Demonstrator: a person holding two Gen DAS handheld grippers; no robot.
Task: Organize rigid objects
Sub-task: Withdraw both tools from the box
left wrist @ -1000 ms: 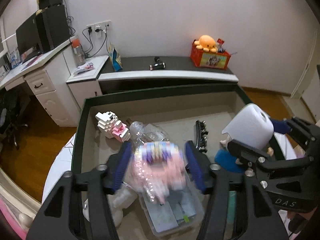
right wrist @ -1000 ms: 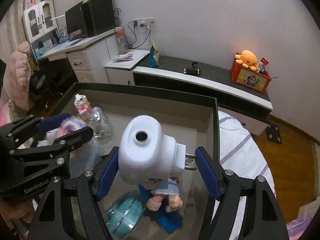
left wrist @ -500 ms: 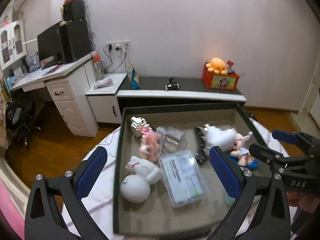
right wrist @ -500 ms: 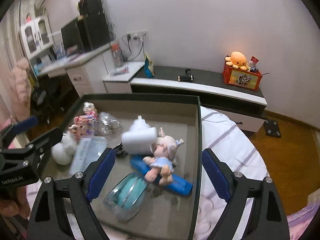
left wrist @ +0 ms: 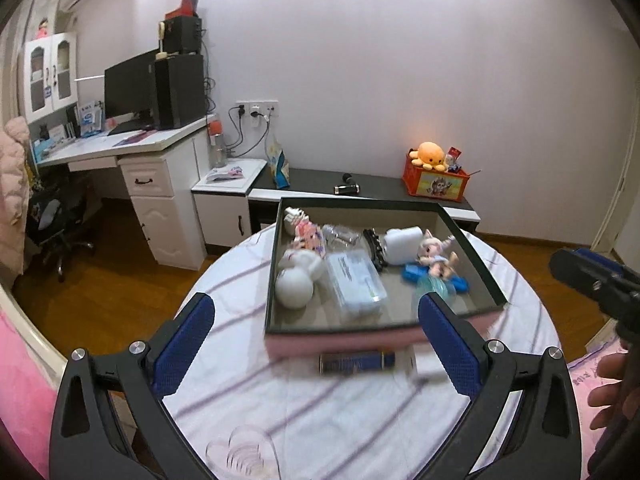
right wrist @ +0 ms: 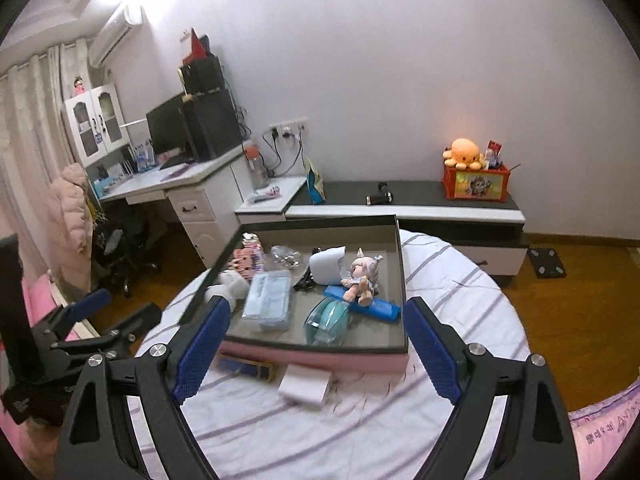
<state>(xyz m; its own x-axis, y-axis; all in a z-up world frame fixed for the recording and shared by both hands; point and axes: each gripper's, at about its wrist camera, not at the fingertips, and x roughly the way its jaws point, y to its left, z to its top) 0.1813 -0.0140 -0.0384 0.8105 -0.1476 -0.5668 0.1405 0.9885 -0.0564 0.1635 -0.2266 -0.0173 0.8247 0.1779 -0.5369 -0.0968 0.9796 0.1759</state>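
Two tongs: both stand wide with nothing between the pads, well back from the tray.
Left tongs: jaws spread wide and empty; they have just been opening, and the blue pads frame the tray's near wall from a distance.
Right tongs: jaws wide and empty, having just been opening; they also show at the right edge of the left wrist view, beside a hand.
Tray: shallow box with dark rim and pink outer wall, resting on the round striped tabletop; landmark for all entries below.
White canister: lying on its side inside the tray, toward the far wall.
Doll: inside the tray, just beside the white canister, lying across a blue flat piece.
Clear plastic case: inside the tray, left of the doll.
Teal clear item: inside the tray, near its front wall.
White plush: inside the tray, at its left side.
Pink block figure: inside the tray, far left corner.
Dark cylinder: on the tabletop, just outside the tray's front wall; blurred.
White box: on the tabletop, just outside the tray's front wall.
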